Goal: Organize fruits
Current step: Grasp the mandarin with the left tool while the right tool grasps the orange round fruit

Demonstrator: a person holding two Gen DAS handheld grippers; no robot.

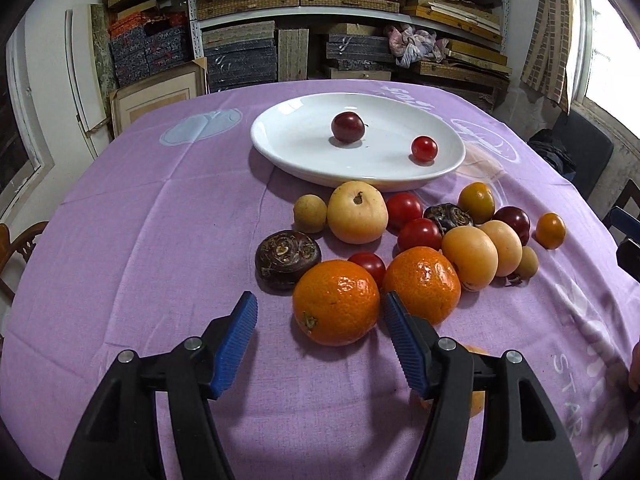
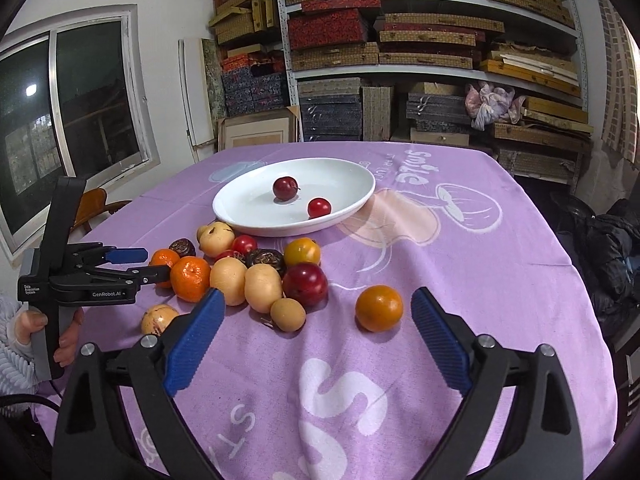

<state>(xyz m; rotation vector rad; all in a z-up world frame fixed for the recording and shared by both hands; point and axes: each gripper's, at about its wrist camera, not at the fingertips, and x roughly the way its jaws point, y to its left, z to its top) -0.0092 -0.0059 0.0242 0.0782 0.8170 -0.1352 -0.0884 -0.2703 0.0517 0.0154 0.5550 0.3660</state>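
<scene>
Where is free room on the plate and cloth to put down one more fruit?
The white plate is mostly bare, holding only a plum and a cherry tomato. The purple cloth right of the pile is open. The fruit pile before the plate is crowded.

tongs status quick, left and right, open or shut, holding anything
Left tongs: open, empty, at the near orange.
Right tongs: open, empty, above the cloth.

Purple printed tablecloth (image 1: pixel 160 220), white plate (image 1: pixel 288 140), orange tangerine (image 1: pixel 336 302).
</scene>
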